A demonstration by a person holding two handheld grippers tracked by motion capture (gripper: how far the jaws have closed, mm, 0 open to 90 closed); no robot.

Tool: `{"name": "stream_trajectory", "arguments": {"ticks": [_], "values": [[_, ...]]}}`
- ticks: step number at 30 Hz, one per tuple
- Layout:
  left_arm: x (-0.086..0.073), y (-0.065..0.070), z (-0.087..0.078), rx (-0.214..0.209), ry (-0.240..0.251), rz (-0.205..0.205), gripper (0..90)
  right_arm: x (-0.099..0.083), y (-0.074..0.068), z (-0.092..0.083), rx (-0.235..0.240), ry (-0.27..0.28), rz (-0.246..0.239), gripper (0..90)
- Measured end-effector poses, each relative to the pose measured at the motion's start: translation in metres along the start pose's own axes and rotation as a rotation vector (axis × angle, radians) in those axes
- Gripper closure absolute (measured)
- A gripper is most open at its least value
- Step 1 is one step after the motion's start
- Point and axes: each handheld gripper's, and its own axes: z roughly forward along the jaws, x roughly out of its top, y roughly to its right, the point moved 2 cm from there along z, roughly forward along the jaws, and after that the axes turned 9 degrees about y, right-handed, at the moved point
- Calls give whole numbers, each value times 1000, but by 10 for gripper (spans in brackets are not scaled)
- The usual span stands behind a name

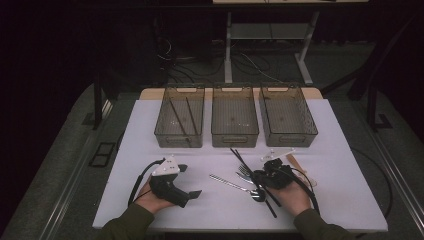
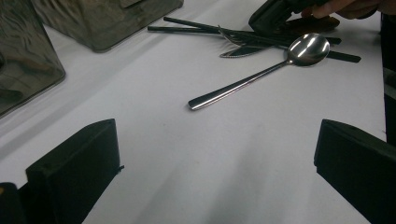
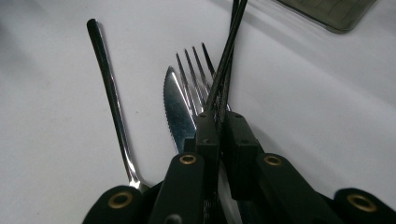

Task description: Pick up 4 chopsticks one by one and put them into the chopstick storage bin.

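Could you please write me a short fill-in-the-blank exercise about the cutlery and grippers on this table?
1. The right gripper is shut on a pair of black ____.
2. The left gripper has its jaws ____.
3. Behind the cutlery stand ____ bins.
4. The spoon lies on the ____ table.

Missing words: chopsticks; open; three; white

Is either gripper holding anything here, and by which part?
The right gripper is shut on the black chopsticks, pinched partway along their length. The left gripper is open and holds nothing.

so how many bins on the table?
3, in a row at the far edge: left bin holding dark chopsticks, middle bin, right bin. None looks hidden.
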Motion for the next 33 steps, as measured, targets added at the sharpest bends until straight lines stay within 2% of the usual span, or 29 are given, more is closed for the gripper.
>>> {"name": "stream_trajectory", "arguments": {"ticks": [7,9,14,27,33], "values": [[0,0,0,-1,2,0,0,2,0,-2,8,-1,9,852],[0,0,0,-1,1,0,0,3,1,-4,-3,3,13,856],[0,0,0,0,3,-1,0,5,6,-8,3,9,33,856],[1,0,-1,-1,3,2,0,3,14,-13,12,-11,1,858],[1,0,-1,-1,5,0,0,3,23,-24,19,4,9,858]]}}
